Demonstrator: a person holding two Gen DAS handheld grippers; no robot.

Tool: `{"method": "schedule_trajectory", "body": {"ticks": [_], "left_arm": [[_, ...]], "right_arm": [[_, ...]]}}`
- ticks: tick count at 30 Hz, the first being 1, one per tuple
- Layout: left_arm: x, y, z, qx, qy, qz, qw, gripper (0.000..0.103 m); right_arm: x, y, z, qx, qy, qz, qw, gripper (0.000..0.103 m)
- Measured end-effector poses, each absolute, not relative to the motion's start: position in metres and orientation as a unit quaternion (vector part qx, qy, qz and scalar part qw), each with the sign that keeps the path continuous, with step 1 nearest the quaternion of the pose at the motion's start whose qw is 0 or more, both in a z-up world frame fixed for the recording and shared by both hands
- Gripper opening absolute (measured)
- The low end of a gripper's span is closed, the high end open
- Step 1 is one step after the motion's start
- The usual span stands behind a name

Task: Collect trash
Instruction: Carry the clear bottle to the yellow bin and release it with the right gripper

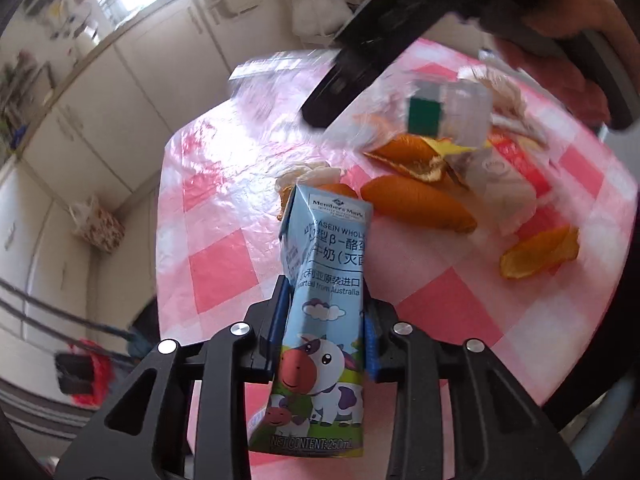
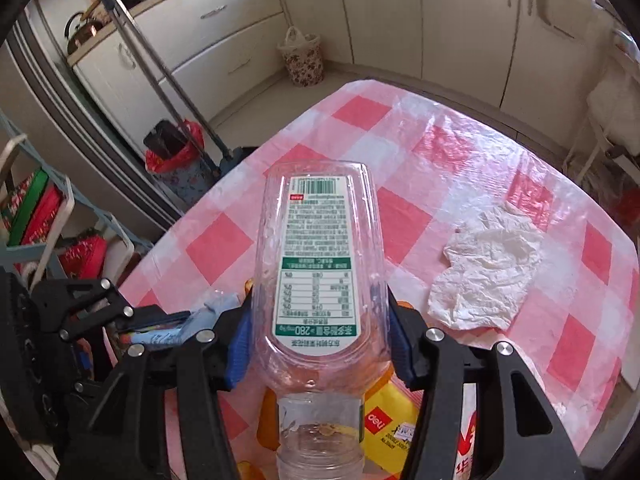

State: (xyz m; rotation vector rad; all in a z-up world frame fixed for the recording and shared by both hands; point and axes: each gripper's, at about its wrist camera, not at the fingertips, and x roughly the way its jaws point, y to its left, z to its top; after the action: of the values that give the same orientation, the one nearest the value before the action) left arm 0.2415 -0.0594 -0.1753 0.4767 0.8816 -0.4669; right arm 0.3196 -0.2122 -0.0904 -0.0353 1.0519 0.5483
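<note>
Left wrist: left claw [image 1: 326, 320] clamps carton [image 1: 320, 320]; right claw [image 2: 320, 332] clamps bottle [image 2: 320, 272] over bench [image 2: 460, 152].

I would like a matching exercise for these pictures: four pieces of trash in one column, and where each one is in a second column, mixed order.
Things:
1. milk carton
2. clear plastic bottle
3. crumpled white tissue
4. orange peel

Places:
A. lies alone on the checked tablecloth
B. between the left tongs
C. on the table behind the carton
D. between the right tongs

Pairs: 1-B, 2-D, 3-A, 4-C
</note>
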Motion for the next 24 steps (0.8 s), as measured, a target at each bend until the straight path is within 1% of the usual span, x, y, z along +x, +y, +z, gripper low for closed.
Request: {"method": "schedule_trajectory", "body": {"ticks": [7,11,14,19,21,24], "left_arm": [[0.227,-0.05,-0.146,0.154,0.421,-0.219,0.867,0.03],[0.206,-0.053,-0.127,0.114,0.416,-0.232,0.872,0.03],[0.186,-0.062,-0.107,0.092,0.404,-0.247,0.876,0.03],[0.145,-0.1,-0.073,0.076,0.382,-0.279,0.878,0.03],[0.135,-0.114,-0.061,0.077,0.372,-0.292,0.878,0.03],[0.123,-0.138,-0.046,0.078,0.365,-0.314,0.873,0.03]], "right_arm": [[0.27,-0.283,-0.032,0.084,0.423,0.238,0.87,0.055],[0.226,-0.32,-0.015,0.116,0.394,0.216,0.886,0.055],[0.19,-0.348,-0.015,0.114,0.38,0.18,0.9,0.055],[0.132,-0.407,-0.025,0.134,0.373,0.105,0.912,0.055],[0.109,-0.436,-0.035,0.149,0.375,0.066,0.912,0.055],[0.085,-0.474,-0.067,0.18,0.392,0.008,0.902,0.055]]}}
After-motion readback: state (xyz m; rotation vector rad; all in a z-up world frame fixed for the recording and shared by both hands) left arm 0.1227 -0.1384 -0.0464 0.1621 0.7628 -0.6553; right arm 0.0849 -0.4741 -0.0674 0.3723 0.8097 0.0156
